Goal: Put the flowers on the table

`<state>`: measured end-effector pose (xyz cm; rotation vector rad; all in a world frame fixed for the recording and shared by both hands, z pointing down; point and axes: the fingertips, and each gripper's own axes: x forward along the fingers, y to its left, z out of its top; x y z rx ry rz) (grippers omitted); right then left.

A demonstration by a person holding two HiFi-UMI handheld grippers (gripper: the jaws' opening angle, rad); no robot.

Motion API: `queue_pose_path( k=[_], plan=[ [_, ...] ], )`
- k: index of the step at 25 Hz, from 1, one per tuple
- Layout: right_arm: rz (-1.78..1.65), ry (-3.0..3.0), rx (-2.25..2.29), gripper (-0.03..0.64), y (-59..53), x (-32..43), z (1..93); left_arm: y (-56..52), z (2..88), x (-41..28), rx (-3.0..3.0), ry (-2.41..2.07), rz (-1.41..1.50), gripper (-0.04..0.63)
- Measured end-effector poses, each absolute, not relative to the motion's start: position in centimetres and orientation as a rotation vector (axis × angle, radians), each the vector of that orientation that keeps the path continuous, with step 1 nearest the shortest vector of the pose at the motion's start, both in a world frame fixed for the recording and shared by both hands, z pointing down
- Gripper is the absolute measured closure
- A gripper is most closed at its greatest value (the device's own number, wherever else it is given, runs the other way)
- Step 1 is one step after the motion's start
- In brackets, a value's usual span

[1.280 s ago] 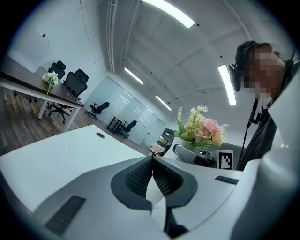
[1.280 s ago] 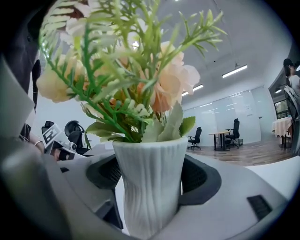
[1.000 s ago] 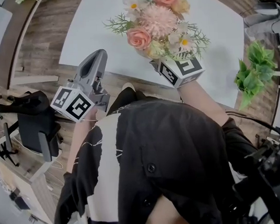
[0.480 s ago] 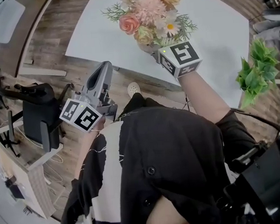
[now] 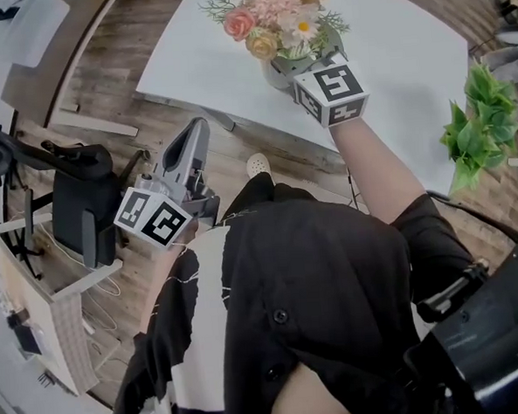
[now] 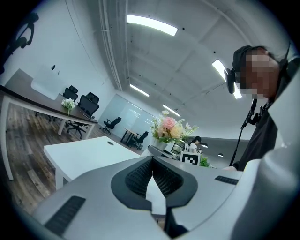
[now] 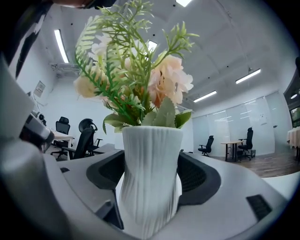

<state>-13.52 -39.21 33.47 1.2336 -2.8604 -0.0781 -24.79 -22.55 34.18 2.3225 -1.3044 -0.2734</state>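
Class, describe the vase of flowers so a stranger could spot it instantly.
Find the big white table. At its near edge, the right gripper clamps a ribbed white vase of pink and cream flowers. The nearby green plant has only leaves.

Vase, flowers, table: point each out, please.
white ribbed vase (image 7: 151, 173), right gripper view, middle of its ribbed body.
flowers (image 5: 275, 15), head view, pink blooms at the bouquet's centre.
white table (image 5: 408, 66), head view, bare top to the right of the vase.
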Motion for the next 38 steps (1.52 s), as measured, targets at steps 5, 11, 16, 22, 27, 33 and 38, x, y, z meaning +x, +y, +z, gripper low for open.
queue_pose_path(
  k=[5,11,16,22,27,33,38],
  plan=[
    [-0.092,-2.830,1.190,0.262,-38.8,-13.3,34.2,-21.5,33.1,-24.6,2.346,-1.334,-0.314,0.581],
    [-0.060,-2.863,1.177,0.262,-38.6,-13.1,33.8,-21.0,32.6,-24.2,2.361,-1.341,-0.316,0.581],
    [-0.052,-2.858,1.186,0.262,-37.9,-12.4,33.9,-20.6,31.8,-24.3,2.373,-1.352,-0.328,0.581],
    [-0.112,-2.836,1.173,0.262,-36.7,-11.4,33.4,-19.9,31.4,-23.7,2.387,-1.346,-0.330,0.581],
    [-0.133,-2.838,1.175,0.262,-34.5,-10.5,32.0,-19.1,31.2,-22.9,2.403,-1.318,-0.324,0.581],
    [-0.131,-2.869,1.222,0.262,-31.9,-7.9,30.7,-18.1,30.7,-21.0,2.416,-1.264,-0.352,0.581],
    [-0.122,-2.880,1.245,0.262,-29.5,-5.9,30.2,-16.9,30.6,-19.2,2.438,-1.220,-0.361,0.581]
  ],
)
